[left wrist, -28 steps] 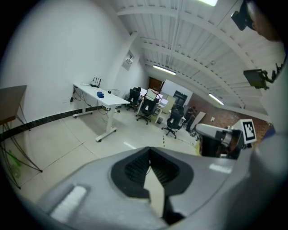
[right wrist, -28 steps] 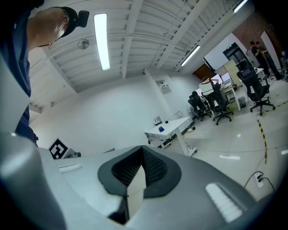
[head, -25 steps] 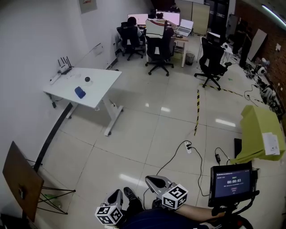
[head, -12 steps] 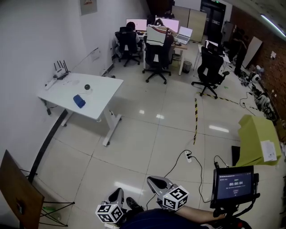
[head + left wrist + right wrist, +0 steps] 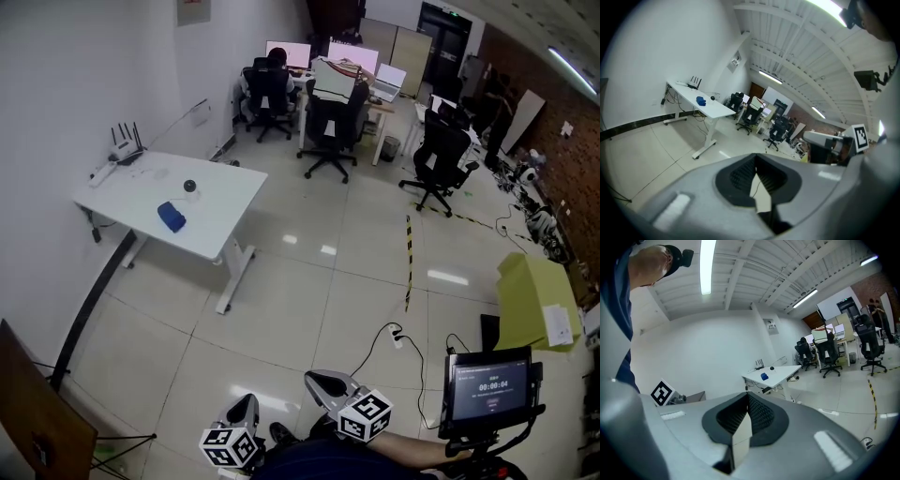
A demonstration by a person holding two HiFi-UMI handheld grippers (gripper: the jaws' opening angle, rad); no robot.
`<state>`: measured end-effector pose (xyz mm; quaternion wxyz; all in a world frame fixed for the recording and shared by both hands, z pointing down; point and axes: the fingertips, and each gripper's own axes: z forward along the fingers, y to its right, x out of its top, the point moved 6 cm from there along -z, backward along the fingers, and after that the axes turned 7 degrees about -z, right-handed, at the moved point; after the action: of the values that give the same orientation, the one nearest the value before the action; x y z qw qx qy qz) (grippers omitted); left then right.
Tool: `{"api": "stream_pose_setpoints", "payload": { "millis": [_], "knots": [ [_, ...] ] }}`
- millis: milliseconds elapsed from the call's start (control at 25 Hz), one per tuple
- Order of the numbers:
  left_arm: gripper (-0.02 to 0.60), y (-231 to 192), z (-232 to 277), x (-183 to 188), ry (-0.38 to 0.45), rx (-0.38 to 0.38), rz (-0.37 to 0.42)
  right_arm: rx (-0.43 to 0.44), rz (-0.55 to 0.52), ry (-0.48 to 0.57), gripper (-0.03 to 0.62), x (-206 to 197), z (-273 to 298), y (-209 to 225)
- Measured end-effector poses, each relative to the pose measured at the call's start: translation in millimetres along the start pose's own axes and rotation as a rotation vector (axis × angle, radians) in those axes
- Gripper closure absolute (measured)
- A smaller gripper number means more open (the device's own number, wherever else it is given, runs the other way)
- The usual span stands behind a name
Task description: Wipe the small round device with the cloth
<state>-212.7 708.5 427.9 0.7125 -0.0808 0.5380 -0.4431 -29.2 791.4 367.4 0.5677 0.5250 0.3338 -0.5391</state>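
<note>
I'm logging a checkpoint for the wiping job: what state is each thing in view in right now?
left gripper: shut, nothing between the jaws.
right gripper: shut, nothing between the jaws.
cloth: lying bunched on the white table, untouched.
small round device: sitting on the table, apart from the cloth, untouched.
tablet screen: switched on, showing a timer.

The small round device (image 5: 190, 186) on the far table (image 5: 220, 202) is too small for detail; the near-left brown board (image 5: 42, 412) runs off the edge.
</note>
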Motion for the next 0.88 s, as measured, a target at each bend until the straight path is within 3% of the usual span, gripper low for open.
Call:
{"api": "stream_pose_setpoints", "payload": {
  "millis": [400,880],
  "knots": [
    [0.578,-26,8,21,0.011,0.047,-0.006,0.054,0.016,-0.006,0.583,3,47,6],
    [0.578,-58,85,96,0.046,0.158,-0.002,0.176,0.036,0.002,0.583,39,158,81]
  ]
}}
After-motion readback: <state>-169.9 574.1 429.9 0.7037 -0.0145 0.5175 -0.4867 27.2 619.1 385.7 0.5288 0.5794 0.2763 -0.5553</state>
